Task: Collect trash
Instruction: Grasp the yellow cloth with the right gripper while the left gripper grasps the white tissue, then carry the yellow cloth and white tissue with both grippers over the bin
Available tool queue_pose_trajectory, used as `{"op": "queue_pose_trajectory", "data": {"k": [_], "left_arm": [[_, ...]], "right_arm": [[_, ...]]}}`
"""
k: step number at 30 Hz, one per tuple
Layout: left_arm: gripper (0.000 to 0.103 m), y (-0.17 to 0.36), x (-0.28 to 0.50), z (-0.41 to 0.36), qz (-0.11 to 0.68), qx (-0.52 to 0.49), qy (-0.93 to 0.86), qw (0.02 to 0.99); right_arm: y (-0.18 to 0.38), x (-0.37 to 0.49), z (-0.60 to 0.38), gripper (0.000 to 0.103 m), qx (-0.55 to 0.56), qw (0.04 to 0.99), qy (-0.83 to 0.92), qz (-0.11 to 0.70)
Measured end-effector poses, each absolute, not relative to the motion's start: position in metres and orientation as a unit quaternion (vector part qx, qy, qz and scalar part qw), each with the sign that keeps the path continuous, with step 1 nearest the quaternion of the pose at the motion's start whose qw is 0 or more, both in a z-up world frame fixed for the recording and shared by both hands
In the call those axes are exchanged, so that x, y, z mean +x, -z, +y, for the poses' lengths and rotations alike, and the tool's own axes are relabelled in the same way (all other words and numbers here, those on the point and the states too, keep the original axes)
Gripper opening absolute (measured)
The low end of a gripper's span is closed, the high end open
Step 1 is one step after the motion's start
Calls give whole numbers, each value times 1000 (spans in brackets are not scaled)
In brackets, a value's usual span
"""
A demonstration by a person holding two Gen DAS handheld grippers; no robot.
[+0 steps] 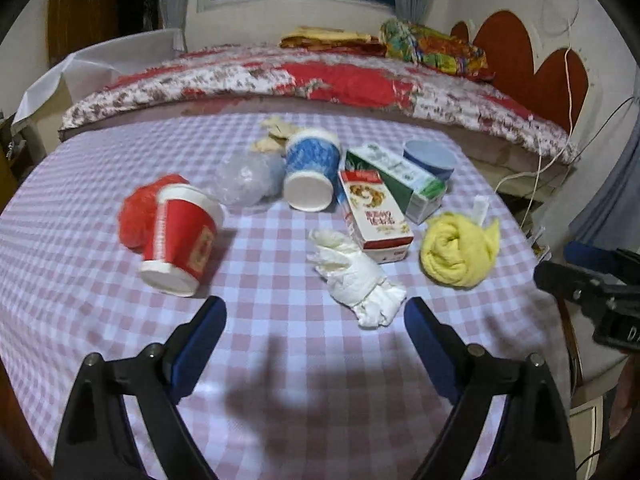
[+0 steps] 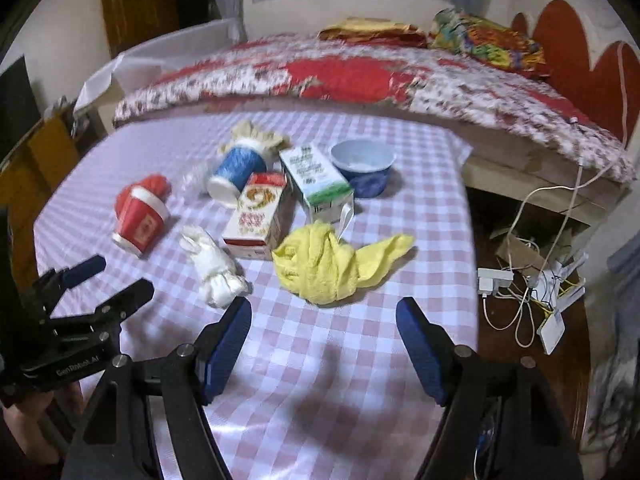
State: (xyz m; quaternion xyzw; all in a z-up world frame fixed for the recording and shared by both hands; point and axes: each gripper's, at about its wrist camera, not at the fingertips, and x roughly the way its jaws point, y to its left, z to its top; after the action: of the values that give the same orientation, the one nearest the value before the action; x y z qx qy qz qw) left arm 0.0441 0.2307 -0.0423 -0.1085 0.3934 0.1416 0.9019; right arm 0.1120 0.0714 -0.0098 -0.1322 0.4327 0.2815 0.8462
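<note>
Trash lies on a pink checked tablecloth [image 1: 280, 360]. A red paper cup [image 1: 180, 240] lies tipped at the left, a blue cup [image 1: 310, 174] behind it, a red-white carton [image 1: 374, 212] and a green-white carton [image 1: 396, 178] in the middle, a crumpled white tissue [image 1: 356, 276] in front, a yellow cloth [image 1: 460, 250] at the right. My left gripper [image 1: 316, 316] is open and empty, just short of the tissue. My right gripper [image 2: 324, 316] is open and empty, just short of the yellow cloth [image 2: 336, 264].
A blue bowl [image 2: 362, 166] stands behind the cartons. Clear crumpled plastic [image 1: 244, 178] and a red wad [image 1: 138, 212] lie by the cups. A bed with a floral quilt [image 1: 300, 80] is behind the table. Cables and a white router [image 2: 552, 292] lie on the floor at the right.
</note>
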Motion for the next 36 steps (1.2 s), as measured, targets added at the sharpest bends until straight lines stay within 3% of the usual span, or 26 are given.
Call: {"op": "queue_pose_trajectory", "data": {"k": [11,16,18,20,26,36], "left_arm": [[80,82,97,225,443,-122,-127,879],[76,89,102,229,444,-132,-123,877],[69,90,100,230,441,-136,-117,879],[56,90,100,229,437,-136,-113,882],[39,88,103,223,428,-140,-100,887],[38,64,86,210,405,-125,-94,901]], "right_arm": [[58,160,89,66,-139,818,-310,464],[76,173,96,55,-133,805,-329,476],[77,174,97,52,-124,805,-335,473],[79,173,98,44,-117,802,-344,474],[79,163,99,31,-117,805,-353,462],[50,147,64,28,-87,828,-337,439]]}}
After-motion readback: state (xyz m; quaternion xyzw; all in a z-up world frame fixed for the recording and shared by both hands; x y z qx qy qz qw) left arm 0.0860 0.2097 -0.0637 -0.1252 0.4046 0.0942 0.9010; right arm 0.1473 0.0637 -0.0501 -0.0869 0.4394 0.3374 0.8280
